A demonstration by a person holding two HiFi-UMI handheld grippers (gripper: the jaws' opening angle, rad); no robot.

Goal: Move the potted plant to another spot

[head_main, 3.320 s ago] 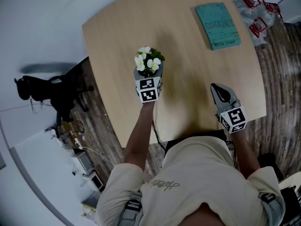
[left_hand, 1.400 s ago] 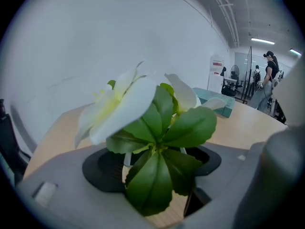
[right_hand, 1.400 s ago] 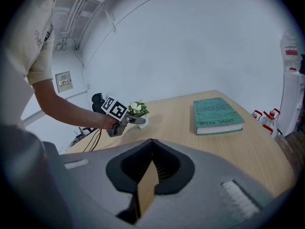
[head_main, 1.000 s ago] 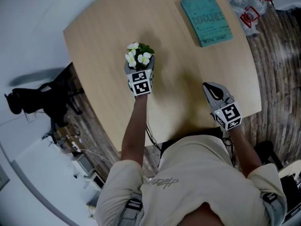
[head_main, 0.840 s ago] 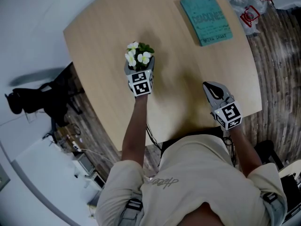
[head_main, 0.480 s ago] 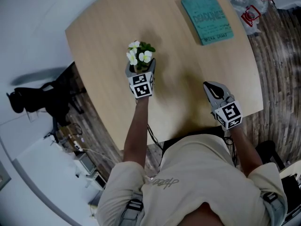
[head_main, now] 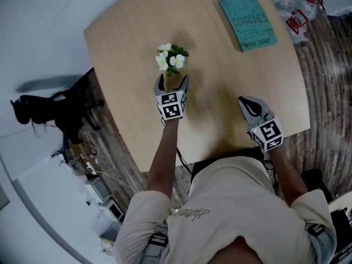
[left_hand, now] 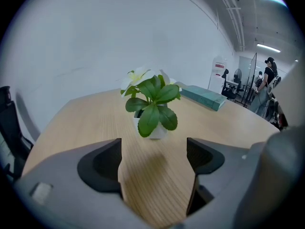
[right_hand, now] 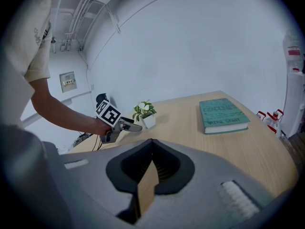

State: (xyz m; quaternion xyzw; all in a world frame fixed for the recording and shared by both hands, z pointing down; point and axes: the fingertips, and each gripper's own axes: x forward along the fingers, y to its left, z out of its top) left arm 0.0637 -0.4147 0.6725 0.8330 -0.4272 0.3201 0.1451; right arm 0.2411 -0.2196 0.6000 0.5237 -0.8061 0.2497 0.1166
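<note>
**Potted plant set free before the open left gripper**

The potted plant (head_main: 171, 65) stands upright on the table (head_main: 126, 43), just beyond the tips of the left gripper (head_main: 171, 80). That gripper's jaws are spread wide, with only bare tabletop between them. The right gripper (head_main: 247, 101), jaws closed together and empty, is by the table's near edge. A teal book (head_main: 247, 22) lies well apart, at the far side.
</note>
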